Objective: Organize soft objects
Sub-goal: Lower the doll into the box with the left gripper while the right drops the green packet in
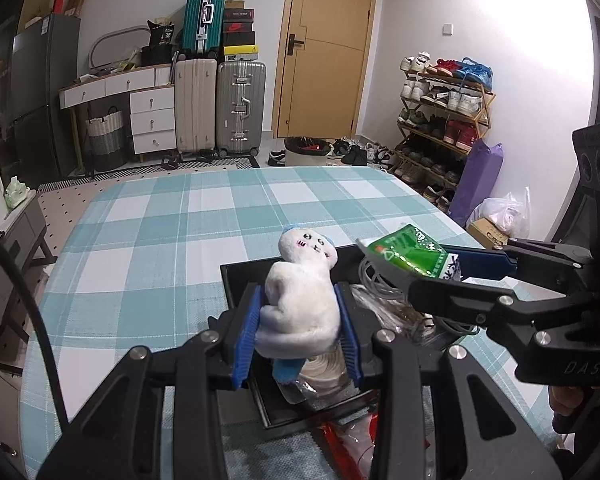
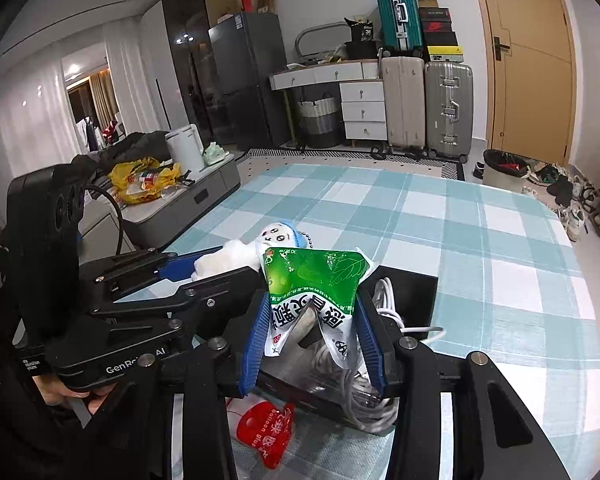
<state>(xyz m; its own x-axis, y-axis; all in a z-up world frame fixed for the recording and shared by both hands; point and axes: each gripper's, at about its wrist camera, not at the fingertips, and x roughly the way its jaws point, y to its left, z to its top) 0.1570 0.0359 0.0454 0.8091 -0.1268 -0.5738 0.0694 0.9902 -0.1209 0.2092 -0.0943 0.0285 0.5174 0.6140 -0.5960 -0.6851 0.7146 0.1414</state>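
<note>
We log the left gripper (image 1: 298,332) closed on a white plush toy (image 1: 300,304), its blue pads (image 1: 247,338) pressed into the toy's body from both sides. The plush's long axis runs along the fingers and away from the left wrist camera: the head with its drawn face (image 1: 310,244) sits at the far end, turned up and forward, and a blue foot (image 1: 286,370) hangs down at the near end. The toy is held above the near left part of a black tray (image 1: 236,280) that rests on the teal checked tablecloth (image 1: 160,240).

The right gripper (image 2: 312,332) is closed on a green and white sachet (image 2: 312,280). Its pads (image 2: 256,340) squeeze the white lower part, which is creased between them. The sachet's long axis also runs forward along the fingers, with the green end farthest from the right wrist camera and fanned out wide. It is held over the tray, just above a coil of white cable (image 2: 364,392) lying inside.

In the left view, the right gripper (image 1: 432,276) comes in from the right side, sachet (image 1: 412,252) pointing left toward the plush's head, near it but not touching.

A red packet (image 2: 266,436) lies on the cloth just in front of the tray's near edge.
</note>
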